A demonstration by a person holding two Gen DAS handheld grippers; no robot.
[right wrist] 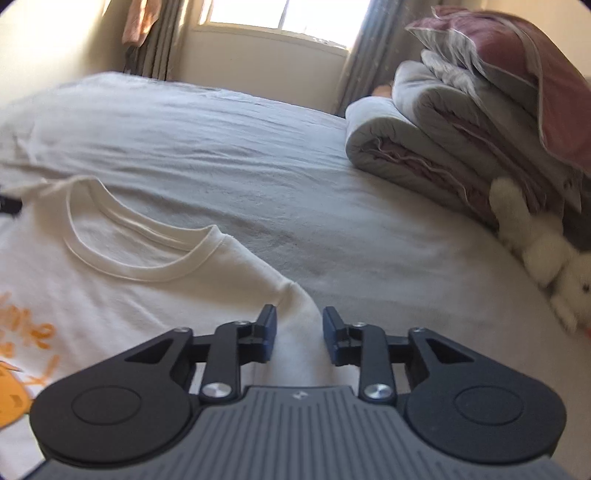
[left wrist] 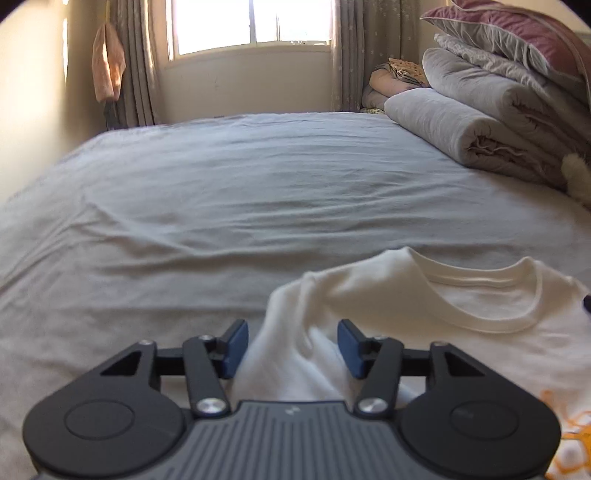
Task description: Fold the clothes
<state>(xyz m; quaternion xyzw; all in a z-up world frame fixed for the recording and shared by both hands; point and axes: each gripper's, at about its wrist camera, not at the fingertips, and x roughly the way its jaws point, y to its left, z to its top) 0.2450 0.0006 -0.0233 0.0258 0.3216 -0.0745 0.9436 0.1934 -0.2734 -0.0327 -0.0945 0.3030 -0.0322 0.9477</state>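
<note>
- The left tool (left wrist: 291, 345), a black linkage with blue pads, is pointing forward and downward over the bed, angled toward the left shoulder area of the cream-white cotton T-shirt with an orange print (left wrist: 461, 317).
- Its jaws are standing apart, with a raised ridge of the shirt's sleeve fabric running up between them; the pads are not pressing on the cloth, though the fabric is lying close to the left pad (left wrist: 234, 347).
- The right tool (right wrist: 300, 336), of the same black and blue build, is likewise tilting downward, aimed along the opposite shoulder of the same shirt (right wrist: 147, 295).
- Its jaws are parted more narrowly, and a strip of the sleeve is passing through the gap; whether the cloth is brushing the pads is hard to say, since that part is soft with blur.
- The T-shirt is lying front-up on the pale grey wrinkled bedsheet (left wrist: 258, 192), its ribbed round collar (left wrist: 491, 295) facing the window, near the lower edge of the bed as both cameras are seeing it.
- A stack of folded grey and mauve quilts (right wrist: 461, 122) is resting on the far right side of the bed, well apart from the shirt.
- A fluffy white plush toy (right wrist: 535, 240) is leaning against the base of that stack.
- A bright window (left wrist: 251, 22) with grey curtains is standing behind the bed.
</note>
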